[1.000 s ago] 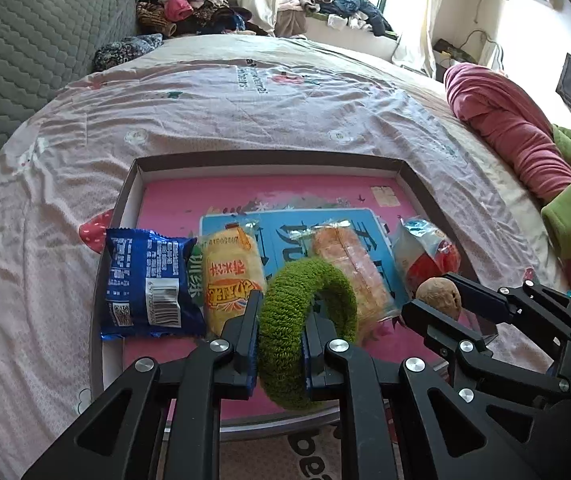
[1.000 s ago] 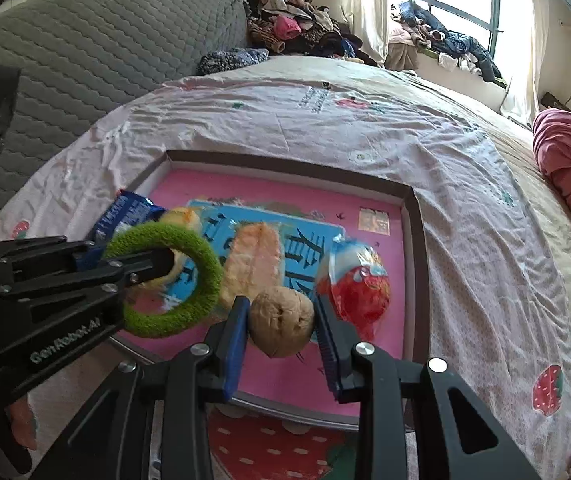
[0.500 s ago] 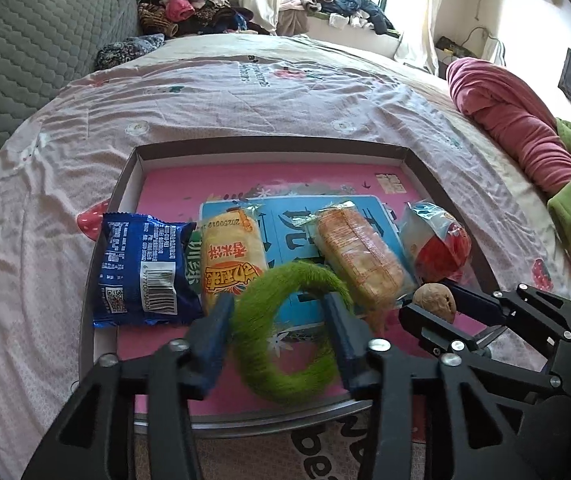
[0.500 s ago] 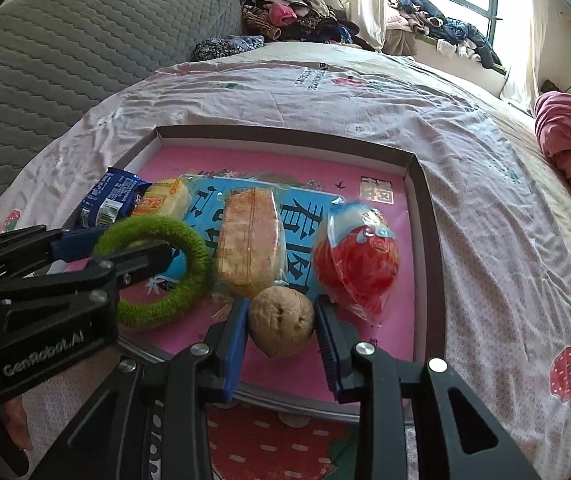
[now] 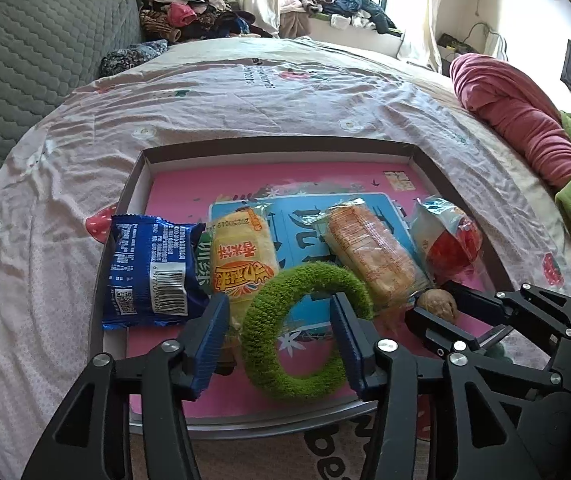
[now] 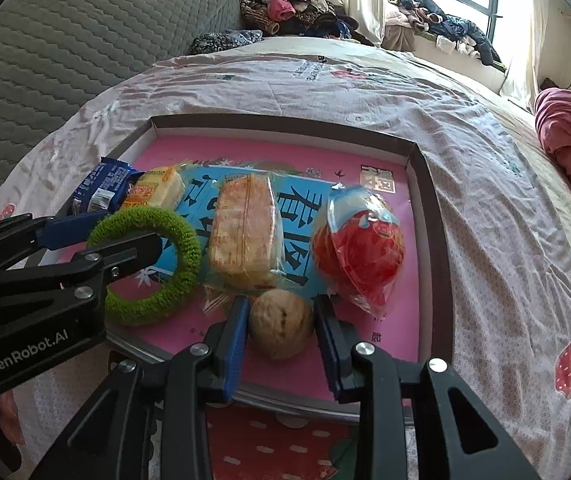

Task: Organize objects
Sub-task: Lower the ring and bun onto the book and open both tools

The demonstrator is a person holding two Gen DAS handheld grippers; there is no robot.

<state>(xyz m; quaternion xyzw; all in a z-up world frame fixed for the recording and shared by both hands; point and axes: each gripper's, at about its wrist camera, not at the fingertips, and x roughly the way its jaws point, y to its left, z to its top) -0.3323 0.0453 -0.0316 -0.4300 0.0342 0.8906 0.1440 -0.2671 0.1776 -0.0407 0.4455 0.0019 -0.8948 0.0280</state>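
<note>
Green ring (image 5: pixel 301 332) is laid flat at the tray's (image 5: pixel 277 148) near edge, straddled by the left gripper (image 5: pixel 281 336), fingers spread wide; walnut (image 6: pixel 281 330) beside the ring is bracketed by the right gripper (image 6: pixel 281 336), fingers parted, contact unclear

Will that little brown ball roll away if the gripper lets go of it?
Probably a little. The brown ball looks round, with no flat side, and it sits on the smooth pink tray floor. The right gripper has opened, with its fingers on both sides. The bread pack and tray rim would likely stop it.
</note>
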